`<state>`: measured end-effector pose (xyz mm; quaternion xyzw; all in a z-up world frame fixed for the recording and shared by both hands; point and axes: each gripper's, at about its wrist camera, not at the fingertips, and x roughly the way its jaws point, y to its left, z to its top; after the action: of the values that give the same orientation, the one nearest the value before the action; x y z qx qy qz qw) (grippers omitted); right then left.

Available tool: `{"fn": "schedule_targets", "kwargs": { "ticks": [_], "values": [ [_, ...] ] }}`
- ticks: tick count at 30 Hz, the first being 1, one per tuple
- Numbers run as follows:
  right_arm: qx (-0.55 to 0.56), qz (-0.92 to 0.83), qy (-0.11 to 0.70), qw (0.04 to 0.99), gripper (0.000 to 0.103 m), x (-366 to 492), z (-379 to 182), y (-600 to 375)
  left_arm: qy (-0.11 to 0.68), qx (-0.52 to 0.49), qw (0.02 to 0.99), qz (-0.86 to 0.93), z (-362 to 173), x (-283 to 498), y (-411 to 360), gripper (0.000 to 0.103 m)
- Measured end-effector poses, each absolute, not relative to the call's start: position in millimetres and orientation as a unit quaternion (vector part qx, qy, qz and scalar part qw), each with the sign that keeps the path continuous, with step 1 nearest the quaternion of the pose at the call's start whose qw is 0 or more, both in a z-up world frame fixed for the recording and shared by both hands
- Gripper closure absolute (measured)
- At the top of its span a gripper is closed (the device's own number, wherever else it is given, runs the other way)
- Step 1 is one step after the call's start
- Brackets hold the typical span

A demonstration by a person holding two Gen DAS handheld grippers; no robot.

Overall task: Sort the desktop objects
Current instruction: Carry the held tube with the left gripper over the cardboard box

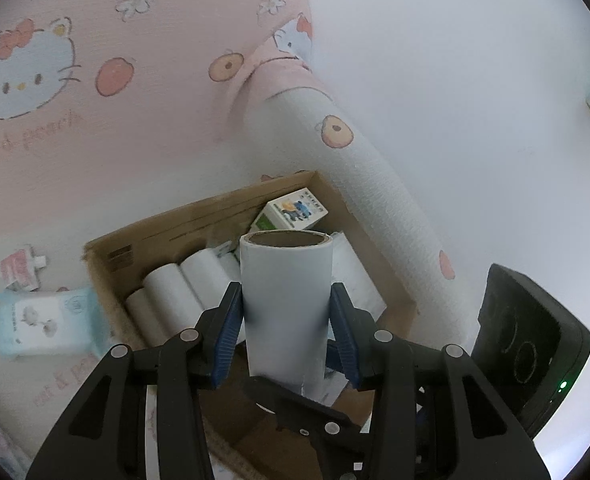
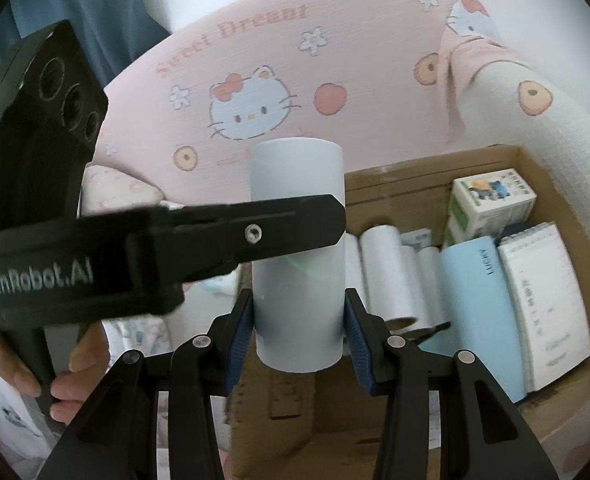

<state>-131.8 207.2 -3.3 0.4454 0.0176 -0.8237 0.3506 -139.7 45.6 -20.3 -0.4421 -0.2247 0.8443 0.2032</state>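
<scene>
Pink cartoon-print bedding (image 1: 95, 128) under everything, pale wall behind. Open cardboard box (image 2: 543, 168) just below and ahead, already packed with white rolls (image 1: 167, 292), small cartons, a notebook. One white paper roll (image 1: 287, 300) held over it, long axis pointing away. Left gripper (image 1: 287, 320) and right gripper (image 2: 299, 320) both clenched across this roll, fingers (image 1: 227, 320) pressing its sides.

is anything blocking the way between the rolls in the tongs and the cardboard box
Nothing visible. Each tongs grips a white roll, left and right, above the open cardboard box. More rolls, a small carton and notebooks already fill much of it.
</scene>
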Motion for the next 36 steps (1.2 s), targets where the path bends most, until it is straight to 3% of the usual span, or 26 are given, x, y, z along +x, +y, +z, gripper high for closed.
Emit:
{"fn": "schedule_targets", "kwargs": {
  "ticks": [16, 29, 36],
  "values": [
    [0.492, -0.811, 0.050, 0.312, 0.061, -186.0, -26.9, 227.4, -0.252, -0.500, 0.203, 0.803, -56.0, -198.5, 69.9, 0.056],
    [0.530, -0.794, 0.089, 0.285, 0.061, -207.6, -46.7, 223.4, -0.346, -0.548, 0.172, 0.742, -102.0, -222.9, 56.4, 0.056],
    [0.547, -0.783, 0.101, 0.278, 0.062, -216.8, -55.4, 215.6, -0.325, -0.554, 0.168, 0.748, -104.6, -222.1, 55.9, 0.056]
  ]
}}
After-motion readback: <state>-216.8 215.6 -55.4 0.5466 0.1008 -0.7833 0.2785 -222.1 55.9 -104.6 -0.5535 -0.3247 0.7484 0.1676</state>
